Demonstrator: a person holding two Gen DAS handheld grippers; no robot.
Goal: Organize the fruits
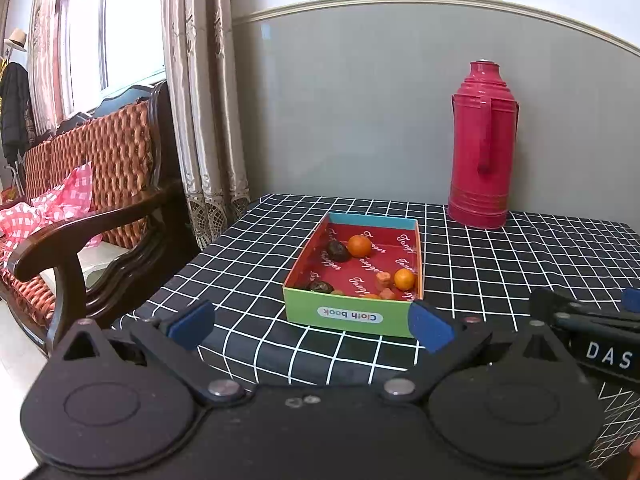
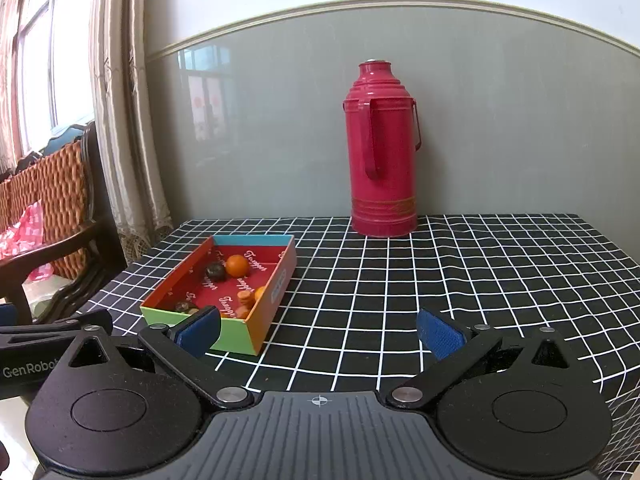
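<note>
Left gripper [image 1: 311, 325] and right gripper [image 2: 319, 333] gaped wide, empty; oranges [image 1: 359, 245] lay in cardboard box [image 1: 348, 314].

Ahead of the grippers we saw a grey wall panel [image 2: 500, 128] under a pale moulding [image 2: 400, 2], white wall above. To their left, daylight came through a window [image 1: 120, 28] hung with shiny beige curtains [image 1: 208, 92]. Beside these stood a dark wooden bench [image 1: 100, 216] with woven orange cushions (pink checked cloth [image 1: 60, 204] on the seat).
</note>
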